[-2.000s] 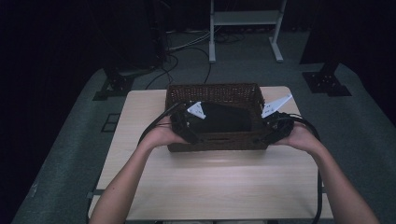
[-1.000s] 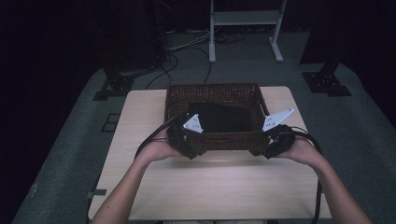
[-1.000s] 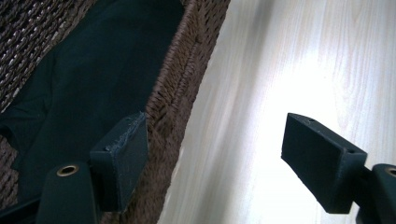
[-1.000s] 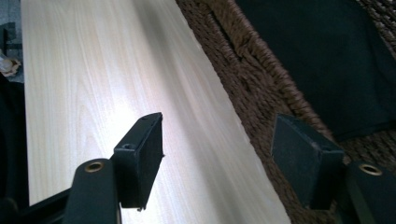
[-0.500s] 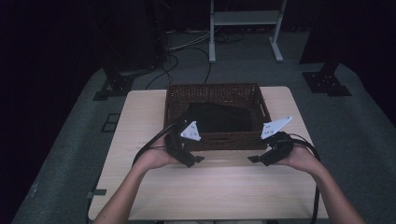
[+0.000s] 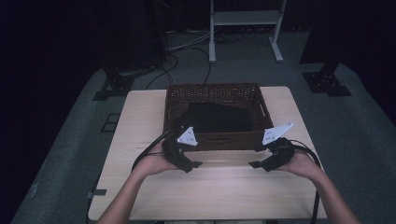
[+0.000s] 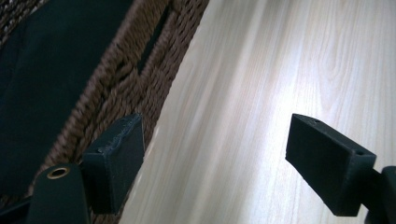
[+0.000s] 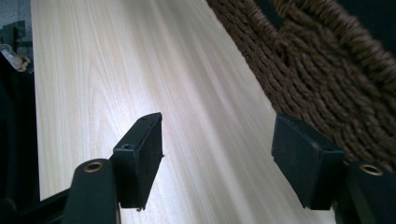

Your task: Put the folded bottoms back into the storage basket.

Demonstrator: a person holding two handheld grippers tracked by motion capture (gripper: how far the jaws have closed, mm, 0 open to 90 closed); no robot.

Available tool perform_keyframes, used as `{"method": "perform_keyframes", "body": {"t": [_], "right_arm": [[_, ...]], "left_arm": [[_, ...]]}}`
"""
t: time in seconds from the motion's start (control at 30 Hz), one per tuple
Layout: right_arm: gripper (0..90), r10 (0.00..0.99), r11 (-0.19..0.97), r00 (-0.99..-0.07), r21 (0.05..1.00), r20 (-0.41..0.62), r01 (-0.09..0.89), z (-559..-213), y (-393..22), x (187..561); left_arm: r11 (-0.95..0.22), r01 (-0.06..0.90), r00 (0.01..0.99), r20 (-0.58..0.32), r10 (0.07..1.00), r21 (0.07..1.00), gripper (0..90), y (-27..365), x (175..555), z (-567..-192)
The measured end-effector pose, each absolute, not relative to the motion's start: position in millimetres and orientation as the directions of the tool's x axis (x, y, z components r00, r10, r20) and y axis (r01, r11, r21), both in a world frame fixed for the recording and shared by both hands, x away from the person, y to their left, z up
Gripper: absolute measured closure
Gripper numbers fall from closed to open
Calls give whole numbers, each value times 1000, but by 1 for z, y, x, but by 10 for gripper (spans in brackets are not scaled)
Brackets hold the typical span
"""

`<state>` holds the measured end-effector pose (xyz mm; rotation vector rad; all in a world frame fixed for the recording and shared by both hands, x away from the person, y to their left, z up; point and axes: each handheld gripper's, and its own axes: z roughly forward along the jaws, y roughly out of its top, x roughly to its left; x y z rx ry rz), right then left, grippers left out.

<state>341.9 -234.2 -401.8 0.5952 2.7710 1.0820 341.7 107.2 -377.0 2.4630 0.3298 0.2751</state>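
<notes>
High view first: one pale wooden bench (image 6: 140,140) stands on a grey floor, and on it sits one brown wicker basket (image 6: 212,140), set toward the far half and roughly centred. Inside lies one black folded cloth (image 6: 215,116), covering much of the basket's bottom. Two bare forearms come in from the near edge, one hand on each tool. That makes two tongs. The left tongs (image 6: 189,164) hover just in front of the basket's near wall by its left corner, a grey three-cornered plate on top and a black cable looping back toward the arm. The right tongs (image 6: 257,163) sit near the basket's right front corner, with a matching plate and cable, the tips of both tools pointing inward toward each other over bare wood.

Left gripper view: the two black jaws stand wide apart with nothing between them but bench grain; the basket's woven wall (image 7: 140,79) with its handle slot runs just beside one jaw, the dark cloth (image 7: 51,79) visible over the rim.

Right gripper view: again two jaws spread wide, empty, the bench (image 8: 116,70) between them and the basket's weave (image 8: 327,84) close beside one jaw.
</notes>
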Motion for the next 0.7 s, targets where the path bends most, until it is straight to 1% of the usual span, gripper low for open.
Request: {"method": "perform_keyframes", "body": {"t": [0.7], "right_arm": [[315, 411, 660, -910, 671, 55, 338, -422, -238, 331]], "left_arm": [[-753, 200, 936, 104, 336, 627, 172, 122, 333, -403]]}}
